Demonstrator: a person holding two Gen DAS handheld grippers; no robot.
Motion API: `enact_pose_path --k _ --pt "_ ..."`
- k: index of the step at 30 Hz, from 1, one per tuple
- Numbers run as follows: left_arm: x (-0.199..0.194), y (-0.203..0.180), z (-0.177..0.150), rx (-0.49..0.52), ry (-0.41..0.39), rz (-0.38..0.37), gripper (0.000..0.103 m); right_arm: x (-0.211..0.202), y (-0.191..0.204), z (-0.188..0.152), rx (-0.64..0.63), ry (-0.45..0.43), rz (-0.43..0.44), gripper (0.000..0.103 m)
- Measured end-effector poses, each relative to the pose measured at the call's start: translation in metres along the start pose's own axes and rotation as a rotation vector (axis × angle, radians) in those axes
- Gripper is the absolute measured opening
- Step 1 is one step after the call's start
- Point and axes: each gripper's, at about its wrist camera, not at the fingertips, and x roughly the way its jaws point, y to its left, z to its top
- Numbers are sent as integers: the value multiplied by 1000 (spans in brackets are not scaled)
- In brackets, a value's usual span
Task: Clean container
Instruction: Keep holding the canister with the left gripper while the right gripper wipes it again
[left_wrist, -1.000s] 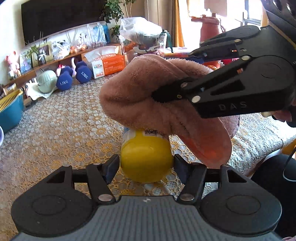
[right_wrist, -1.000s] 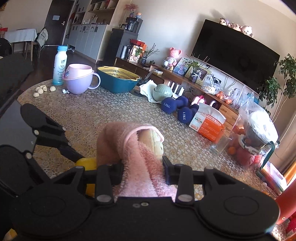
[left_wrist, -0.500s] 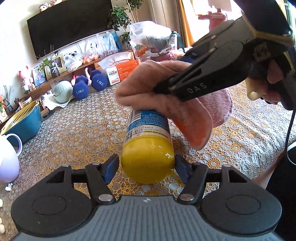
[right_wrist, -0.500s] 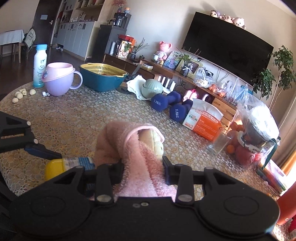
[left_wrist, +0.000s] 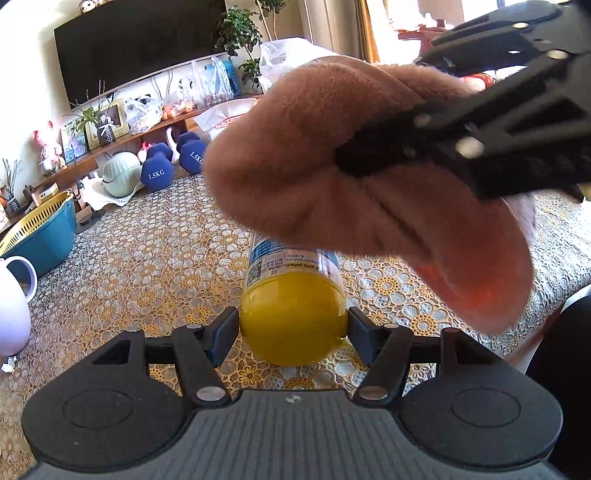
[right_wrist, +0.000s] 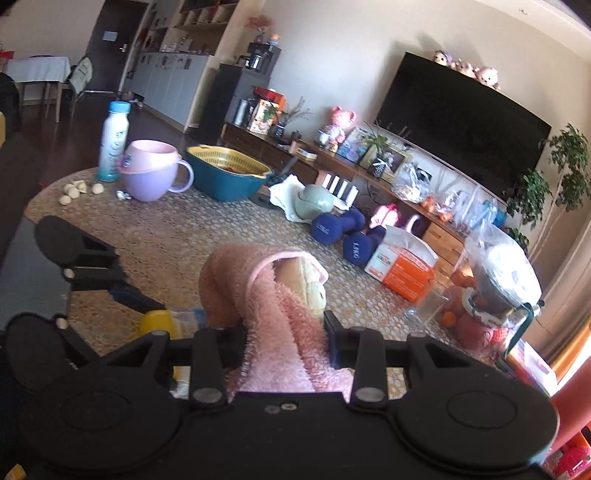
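Surface (left_wrist: 140, 266): wide, covered in a lace cloth with yellow flower rings, running back to a low shelf under a dark television (right_wrist: 461, 114).

Blue basin (right_wrist: 229, 177) with a yellow strainer insert sits at the far side of the surface; just beside it a lilac mug (right_wrist: 151, 173) with a pink rim, and behind the mug a white bottle (right_wrist: 114, 147) with a blue cap. A few small pale lumps lie near the mug on the cloth. Two blue dumbbells (right_wrist: 347, 232), marked 1.5KG, lie near an orange-and-white box (right_wrist: 402, 266).

Towel (left_wrist: 354, 177): thick, pink-brown, bunched into a fat fold. My right gripper (right_wrist: 286, 343) is clenched on it, both fingers pressed into the pile. From the left wrist view the towel hangs over the far end of the container and hides that end completely; whether the fabric is pressing on the container there I cannot tell.

Container (left_wrist: 291, 291): a slim cylinder with a yellow end and a blue-and-white printed label. It lies along my left gripper's line of sight, yellow end toward me, held above the surface. My left gripper (left_wrist: 291, 328) is clamped on the yellow end, one pad on each side, touching. In the right wrist view the yellow end and a strip of label show just left of the towel.
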Motion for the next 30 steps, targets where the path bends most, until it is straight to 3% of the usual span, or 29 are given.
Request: enact_pose_path --k 4,10,22,30 --pt "-4 1 1 -6 -22 -8 62 -1 13 2 14 8 95 36" --pt "-5 3 1 -18 -30 -12 61 17 17 -1 6 41 108 37" --pt "-9 14 -1 -23 -47 2 61 57 -7 6 0 61 5 37" --pt "-12 26 -4 -57 -47 8 58 86 -19 -3 10 131 -57 37"
